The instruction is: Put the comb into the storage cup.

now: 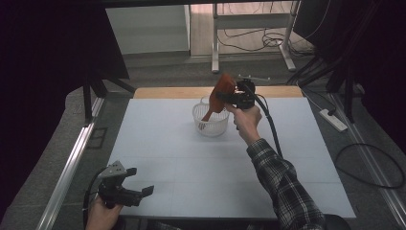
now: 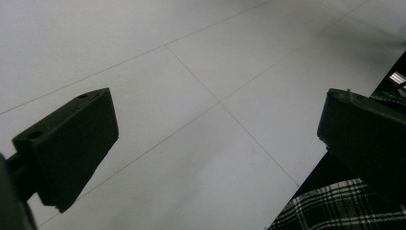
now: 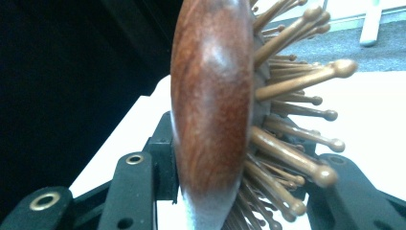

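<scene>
White table top (image 1: pixel 182 163), dark room around it. Right gripper (image 1: pixel 229 97) clamps a wooden hairbrush (image 1: pixel 221 93) by its head, over the white mesh basket (image 1: pixel 210 122) at the far middle. Brush long axis runs steeply tilted: head up, handle tip down inside the basket. Left gripper (image 1: pixel 141 191) sits at the near left edge, jaws wide, nothing between.

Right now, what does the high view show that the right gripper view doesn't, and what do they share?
High view alone: the white basket with the brush handle dipping into it, and the left gripper open near the table edge. Right gripper view alone: the brush's round-tipped wooden bristles up close. Both: the wooden hairbrush clamped in the right gripper, and the white table.
</scene>
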